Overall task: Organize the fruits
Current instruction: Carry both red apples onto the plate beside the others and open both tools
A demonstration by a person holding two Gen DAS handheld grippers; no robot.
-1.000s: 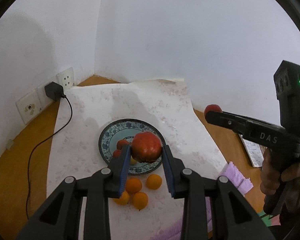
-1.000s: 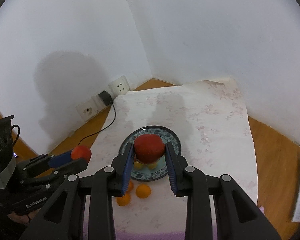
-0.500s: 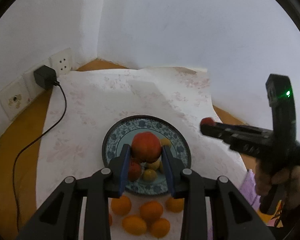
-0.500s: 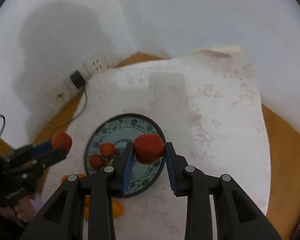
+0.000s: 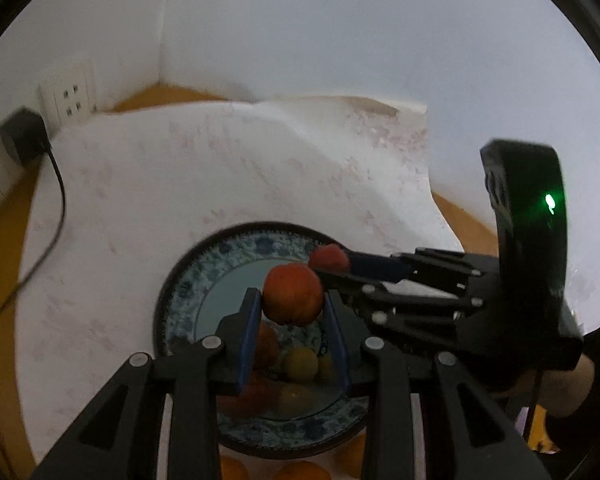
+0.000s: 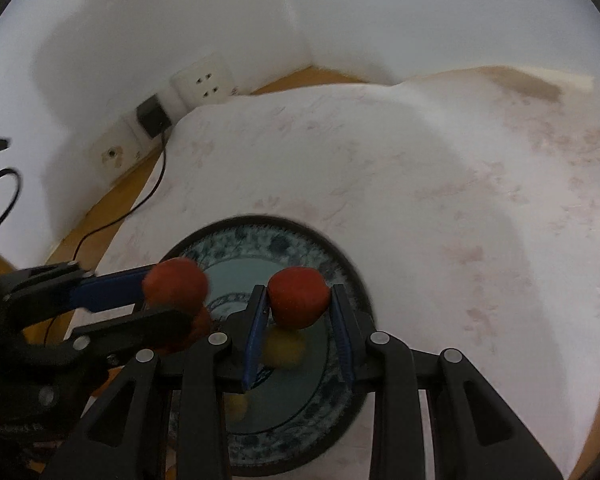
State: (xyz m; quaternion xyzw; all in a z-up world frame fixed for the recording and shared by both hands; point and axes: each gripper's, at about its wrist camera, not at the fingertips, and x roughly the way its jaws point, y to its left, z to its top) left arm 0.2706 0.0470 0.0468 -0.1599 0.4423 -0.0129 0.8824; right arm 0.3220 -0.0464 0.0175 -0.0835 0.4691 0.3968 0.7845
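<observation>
Left gripper clenched on a red-orange fruit, held above the blue-patterned plate, roughly over its middle. Right gripper clenched on a red fruit, also above the same plate, toward its right half in the right wrist view. In the left wrist view the right gripper comes in from the right edge, its fruit just beside the left one, close but contact can't be told. In the right wrist view the left gripper enters from the left with its fruit over the plate's left rim. Plate holds several small fruits: a yellow one and a reddish one seen under the left gripper, a yellow one under the right gripper; blurred, exact count unclear. Loose oranges sit on the cloth just off the plate's near rim. Plate rests on a white floral cloth covering most of the wooden counter. Black charger plugged into the wall socket at the counter's far left corner, cable trailing along the left edge.
</observation>
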